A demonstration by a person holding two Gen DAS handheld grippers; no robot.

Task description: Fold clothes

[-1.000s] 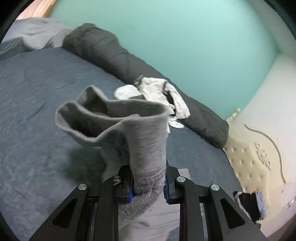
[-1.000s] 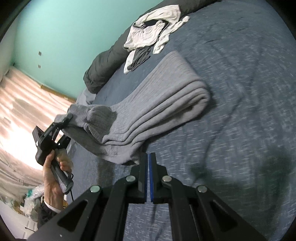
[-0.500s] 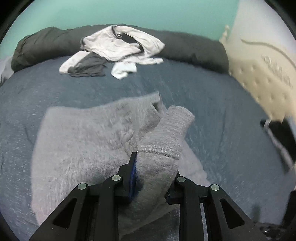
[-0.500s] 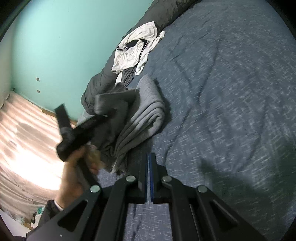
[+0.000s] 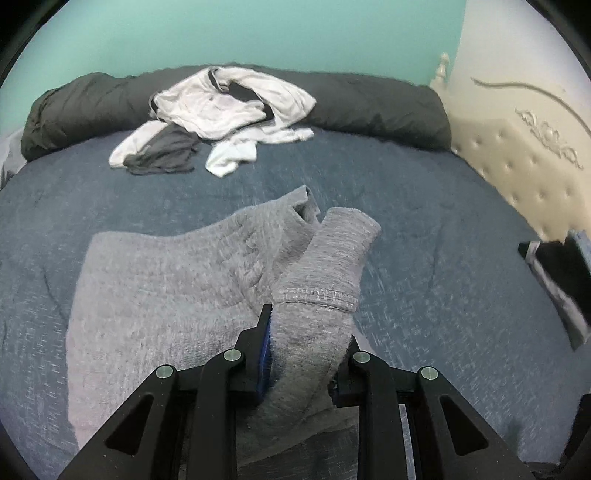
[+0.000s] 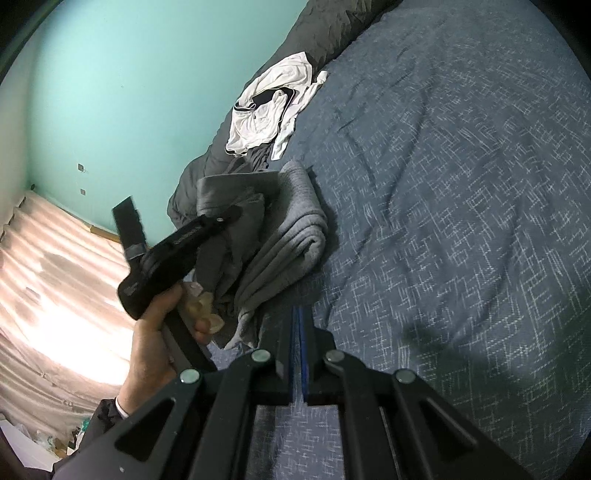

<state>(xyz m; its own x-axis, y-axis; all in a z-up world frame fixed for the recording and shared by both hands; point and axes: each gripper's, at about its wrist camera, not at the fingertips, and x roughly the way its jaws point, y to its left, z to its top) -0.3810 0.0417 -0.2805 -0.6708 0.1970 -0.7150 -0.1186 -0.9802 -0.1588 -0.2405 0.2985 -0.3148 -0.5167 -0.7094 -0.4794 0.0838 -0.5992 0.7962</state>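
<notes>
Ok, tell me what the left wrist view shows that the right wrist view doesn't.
Only the left wrist view: the left gripper seen from behind, shut on the grey sweater's sleeve, and the cream tufted headboard.

Only the right wrist view: the right gripper, shut on nothing, the hand holding the left gripper, and the sunlit curtain.

Both: the sweater on the blue bedspread, the white clothes pile, the dark rolled duvet and the teal wall.
</notes>
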